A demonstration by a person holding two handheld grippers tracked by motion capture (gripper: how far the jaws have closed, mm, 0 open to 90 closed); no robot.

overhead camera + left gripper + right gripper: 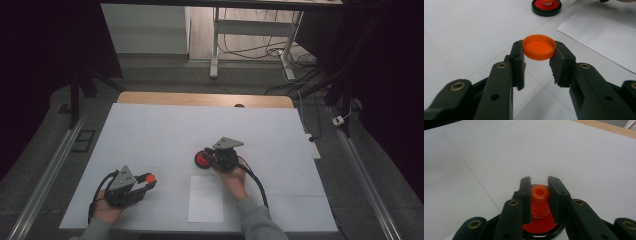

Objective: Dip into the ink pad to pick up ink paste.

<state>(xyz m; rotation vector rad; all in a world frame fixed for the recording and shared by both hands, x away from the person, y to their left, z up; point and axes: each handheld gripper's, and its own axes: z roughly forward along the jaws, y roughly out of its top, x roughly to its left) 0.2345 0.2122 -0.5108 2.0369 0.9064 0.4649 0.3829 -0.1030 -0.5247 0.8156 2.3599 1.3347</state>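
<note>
We had the orange cap [539,47] pinched between the pads of our left gripper [537,60], its open side turned up toward that gripper's camera and its rim caught on both sides, so the jaws were clamped on it and not merely standing around it. In the high view the same cap [148,177] sat at the tip of the left gripper [145,182], lifted clear of the white table cover [165,130] near the front left, well apart from the rest of the work. We judged that it was kept there to stay out of the way while the other hand dealt with the part it belongs on.

Our right gripper [539,200] was closed on the orange spout [539,197], an upright neck with a hole in its top, rising from a round red disc with a black rim [541,226]. The jaws gripped the neck from either side, low down, which we took as a way to steady the whole piece on the table. In the high view that red disc [202,159] lay near the middle of the table, just left of the right gripper [212,156].

A white sheet of paper [206,198] lay flat just in front of the disc, between our two forearms, untouched by either gripper
</note>
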